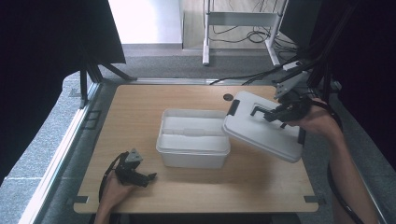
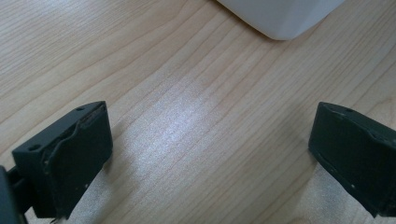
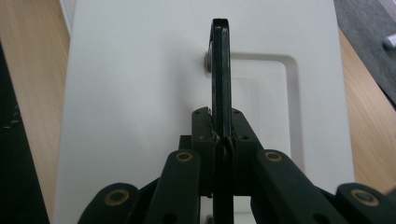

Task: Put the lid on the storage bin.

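The wooden table (image 1: 140,107) spreads out in front of me, and near its middle stands the white plastic box (image 1: 193,138), rectangular, open-topped, with milky translucent walls and a paler inside. Its long side faces me, and in my left gripper view one rounded corner of it (image 2: 280,18) shows at the top of the picture.

Next in size is the white lid (image 1: 264,126), which belongs to that box. It is a flat rectangle with rounded corners, matt white, with a shallow rectangular recess sunk into its top and black latches at its ends, one of them (image 1: 232,108) visible at the end nearest the box. It hangs tilted above the table on my right side, its lower left end just over the box's right rim and its far edge raised.

A slim black handle (image 3: 221,74) stands up out of the recess. My right gripper (image 1: 275,113) is clamped on that handle: the jaws are drawn right together with the bar pinched edge-on between them, and the lid is carried by that grip alone.

My left gripper (image 1: 148,177) rests low on the table near the front left, well apart from the box, jaws spread wide with only bare wood between them.
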A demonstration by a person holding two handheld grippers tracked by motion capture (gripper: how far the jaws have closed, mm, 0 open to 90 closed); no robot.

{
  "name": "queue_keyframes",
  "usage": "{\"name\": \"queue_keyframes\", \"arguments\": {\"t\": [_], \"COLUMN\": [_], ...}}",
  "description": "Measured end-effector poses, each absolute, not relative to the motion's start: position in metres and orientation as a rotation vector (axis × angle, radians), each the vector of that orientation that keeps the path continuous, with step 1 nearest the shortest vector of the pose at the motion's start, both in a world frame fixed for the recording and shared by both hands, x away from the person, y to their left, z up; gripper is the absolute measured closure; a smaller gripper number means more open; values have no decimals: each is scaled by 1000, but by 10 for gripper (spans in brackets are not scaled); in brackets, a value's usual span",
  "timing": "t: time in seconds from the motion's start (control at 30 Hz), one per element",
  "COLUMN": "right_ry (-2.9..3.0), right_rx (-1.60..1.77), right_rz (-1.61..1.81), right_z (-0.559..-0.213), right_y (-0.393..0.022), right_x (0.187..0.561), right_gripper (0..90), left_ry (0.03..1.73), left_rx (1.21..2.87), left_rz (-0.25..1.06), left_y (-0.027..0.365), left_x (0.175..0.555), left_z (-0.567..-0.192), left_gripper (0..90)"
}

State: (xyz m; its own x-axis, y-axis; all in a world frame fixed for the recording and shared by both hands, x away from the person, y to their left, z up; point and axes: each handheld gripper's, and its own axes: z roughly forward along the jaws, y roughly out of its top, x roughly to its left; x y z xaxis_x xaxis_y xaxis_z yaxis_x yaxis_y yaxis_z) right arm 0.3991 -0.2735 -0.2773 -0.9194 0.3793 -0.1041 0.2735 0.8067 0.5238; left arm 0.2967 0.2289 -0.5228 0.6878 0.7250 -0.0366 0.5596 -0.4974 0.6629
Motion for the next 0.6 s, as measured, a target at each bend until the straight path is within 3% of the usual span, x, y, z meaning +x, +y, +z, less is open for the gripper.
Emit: {"name": "queue_keyframes", "arguments": {"t": [0.6], "right_ry": [2899], "right_rx": [121], "right_rz": [806], "right_z": [-289], "right_y": [-139], "right_x": [415], "right_gripper": [838], "left_ry": [975], "left_rx": [2238], "left_rz": [323], "left_y": [229], "left_x": [297], "left_z": [-523], "left_gripper": [0]}}
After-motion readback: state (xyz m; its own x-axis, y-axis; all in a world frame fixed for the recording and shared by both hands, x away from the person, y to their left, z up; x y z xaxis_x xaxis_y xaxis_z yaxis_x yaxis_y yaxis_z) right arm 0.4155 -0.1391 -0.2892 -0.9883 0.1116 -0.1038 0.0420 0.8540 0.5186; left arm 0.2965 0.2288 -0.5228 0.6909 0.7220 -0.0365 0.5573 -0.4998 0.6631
